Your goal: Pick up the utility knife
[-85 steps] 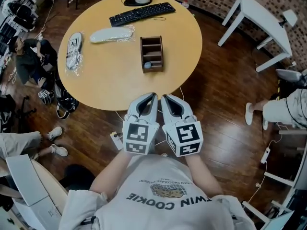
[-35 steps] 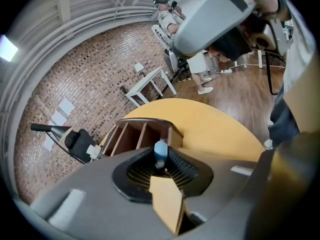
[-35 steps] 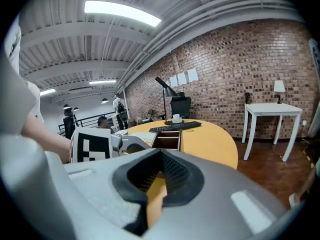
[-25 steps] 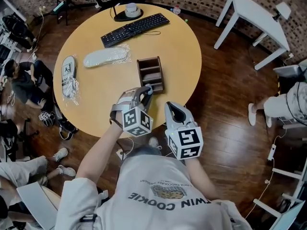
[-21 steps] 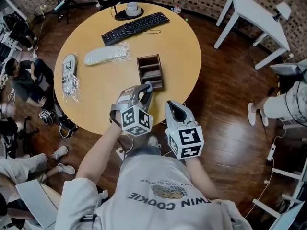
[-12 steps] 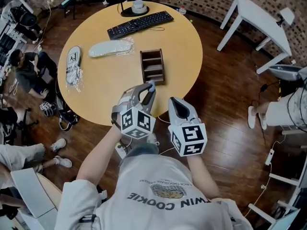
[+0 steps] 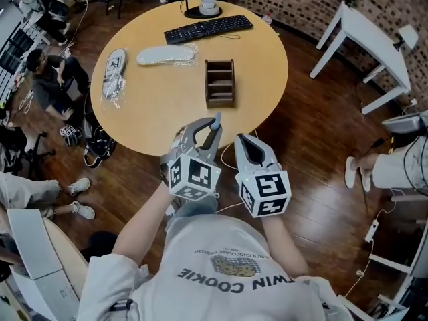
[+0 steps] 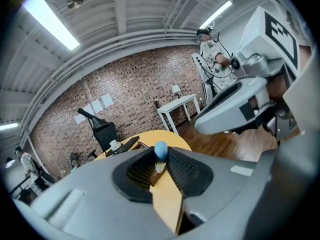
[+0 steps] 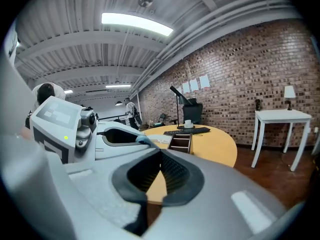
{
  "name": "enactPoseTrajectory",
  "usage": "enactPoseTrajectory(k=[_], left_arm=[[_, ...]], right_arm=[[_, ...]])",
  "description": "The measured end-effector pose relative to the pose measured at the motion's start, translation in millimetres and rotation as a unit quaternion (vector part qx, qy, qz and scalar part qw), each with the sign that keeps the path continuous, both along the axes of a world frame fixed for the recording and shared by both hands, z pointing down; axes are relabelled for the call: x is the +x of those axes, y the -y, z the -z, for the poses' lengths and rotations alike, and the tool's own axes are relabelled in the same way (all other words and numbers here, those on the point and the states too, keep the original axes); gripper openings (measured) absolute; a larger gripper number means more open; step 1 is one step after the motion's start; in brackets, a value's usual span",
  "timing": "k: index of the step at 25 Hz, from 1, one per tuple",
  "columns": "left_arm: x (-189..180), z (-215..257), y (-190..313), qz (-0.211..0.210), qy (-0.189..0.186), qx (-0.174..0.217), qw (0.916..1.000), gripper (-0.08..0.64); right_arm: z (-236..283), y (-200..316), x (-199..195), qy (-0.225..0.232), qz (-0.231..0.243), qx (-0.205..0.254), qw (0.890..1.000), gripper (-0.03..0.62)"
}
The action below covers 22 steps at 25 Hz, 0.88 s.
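The utility knife [image 8: 160, 151] is clamped between the jaws of the left gripper [image 7: 208, 128], its blue end protruding past the tips, at the near edge of the round table [image 7: 154, 105]. The right gripper [image 7: 243, 142], just to the right, has its jaws closed on nothing. A wooden organizer [image 7: 220, 83] stands farther on the table.

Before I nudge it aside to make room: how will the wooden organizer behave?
The wooden organizer looks rigid and boxy, so it should probably slide on the smooth table rather than roll. Its compartments appear empty, so likely light.
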<state>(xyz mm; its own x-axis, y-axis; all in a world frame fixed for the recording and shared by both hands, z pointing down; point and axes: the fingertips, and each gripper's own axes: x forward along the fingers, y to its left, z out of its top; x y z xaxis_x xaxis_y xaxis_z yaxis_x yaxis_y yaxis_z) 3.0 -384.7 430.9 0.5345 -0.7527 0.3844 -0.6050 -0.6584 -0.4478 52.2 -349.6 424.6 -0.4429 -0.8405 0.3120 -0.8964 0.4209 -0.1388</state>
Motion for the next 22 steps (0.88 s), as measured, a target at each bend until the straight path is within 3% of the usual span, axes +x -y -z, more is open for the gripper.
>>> enactPoseTrajectory(k=[6, 22], left_arm=[[-1, 6, -37, 0.031, -0.057, -0.015, 0.9978, 0.071], [16, 30, -145, 0.072, -0.142, -0.018, 0.987, 0.071]], right_arm=[[4, -27, -1, -0.002, 0.01, 0.009, 1.0, 0.0], [20, -124, 12, 0.001, 0.032, 0.029, 0.999, 0.0]])
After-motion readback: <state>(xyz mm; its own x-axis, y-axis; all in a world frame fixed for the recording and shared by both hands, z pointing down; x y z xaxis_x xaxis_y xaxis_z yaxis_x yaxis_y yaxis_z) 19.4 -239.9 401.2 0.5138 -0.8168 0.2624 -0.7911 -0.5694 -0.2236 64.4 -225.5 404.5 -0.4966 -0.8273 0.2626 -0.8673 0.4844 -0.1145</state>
